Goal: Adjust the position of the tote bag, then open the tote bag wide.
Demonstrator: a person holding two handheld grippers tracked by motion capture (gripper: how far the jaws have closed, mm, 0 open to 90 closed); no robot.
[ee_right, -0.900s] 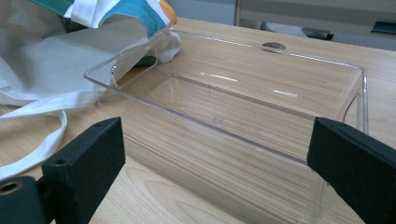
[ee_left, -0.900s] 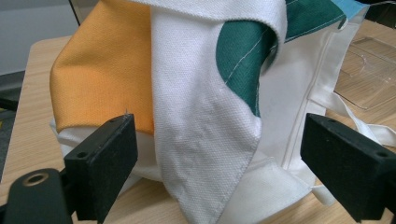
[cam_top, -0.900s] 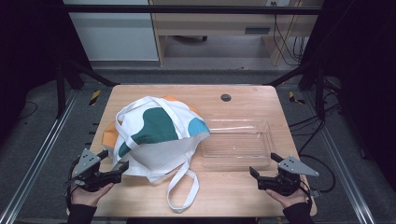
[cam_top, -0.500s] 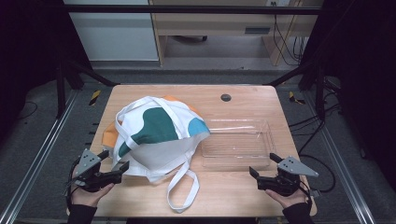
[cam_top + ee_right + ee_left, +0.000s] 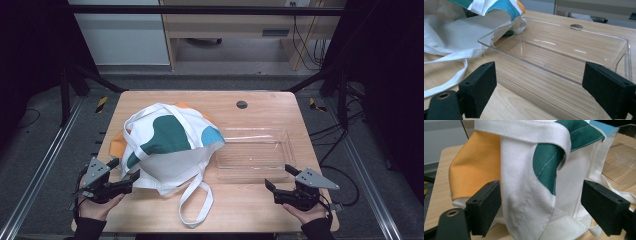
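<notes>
**While both grippers wait wide, bag fills desk's left half**

Where the cloth bag (image 5: 167, 145) lies crumpled toward the desk's (image 5: 260, 100) left edge, the left gripper (image 5: 125, 171) gapes just beside it. Beside the bag sits a clear tray (image 5: 255, 152); the right gripper (image 5: 280, 177) gapes at its near edge.

My high view sits above the near edge of the light wooden table (image 5: 250, 210), facing forward and down across all of it. My left gripper view rides low and very close to the white canvas tote bag with green, orange and blue patches (image 5: 529, 195). My right gripper view looks low across the clear plastic rectangular tray (image 5: 564, 57). All three share bag and tray.
</notes>
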